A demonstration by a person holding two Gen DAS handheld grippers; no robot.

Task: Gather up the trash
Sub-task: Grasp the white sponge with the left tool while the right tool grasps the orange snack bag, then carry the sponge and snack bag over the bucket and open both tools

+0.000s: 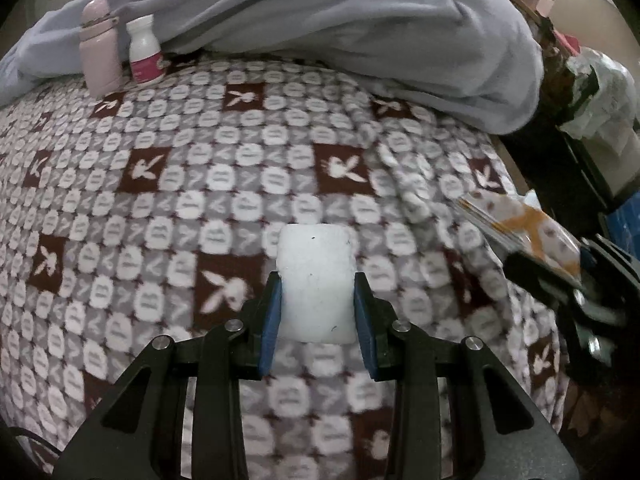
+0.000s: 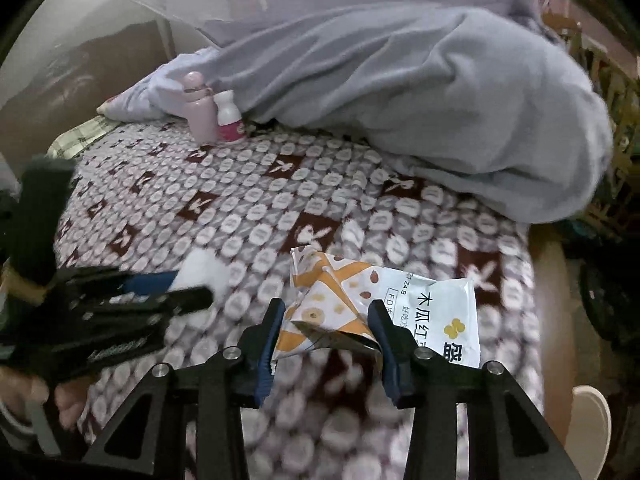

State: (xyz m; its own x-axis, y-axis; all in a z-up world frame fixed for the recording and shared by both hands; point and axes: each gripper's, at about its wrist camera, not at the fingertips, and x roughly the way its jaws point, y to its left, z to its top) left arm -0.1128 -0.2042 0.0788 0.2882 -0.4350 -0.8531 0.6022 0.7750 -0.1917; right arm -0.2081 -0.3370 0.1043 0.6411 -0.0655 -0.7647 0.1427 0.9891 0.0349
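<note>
The left gripper [image 1: 318, 280] holds a white, soft-looking rectangular wad [image 1: 316, 280], perhaps foam or folded tissue, between its two blue-padded fingers [image 1: 271, 320]. Both pads press against the wad's sides, so the jaws are drawn in on it and stand only as far apart as the wad is wide. The wad juts forward past the fingertips, above a fleece bedspread [image 1: 160, 208] patterned with white ovals on grey and dark red squares bearing white rabbit heads.

The right gripper [image 2: 326, 316] is closed on a crumpled white and orange plastic snack wrapper [image 2: 420, 308] printed with nuts and dark characters. Its blue pads pinch the folded orange end, while the white printed part sticks out past the right finger. The wrapper is held over the bedspread near the bed's front edge. In the left wrist view the same wrapper appears at the far right, blurred, in the other gripper's black jaws.

At the back of the bed a pale pink bottle with a rounded cap [image 1: 99, 52] stands upright just beside a small white bottle with a magenta label [image 1: 145, 50]. Both stand against a rumpled pale blue blanket [image 1: 360, 28] heaped across the rear of the bed.
</note>
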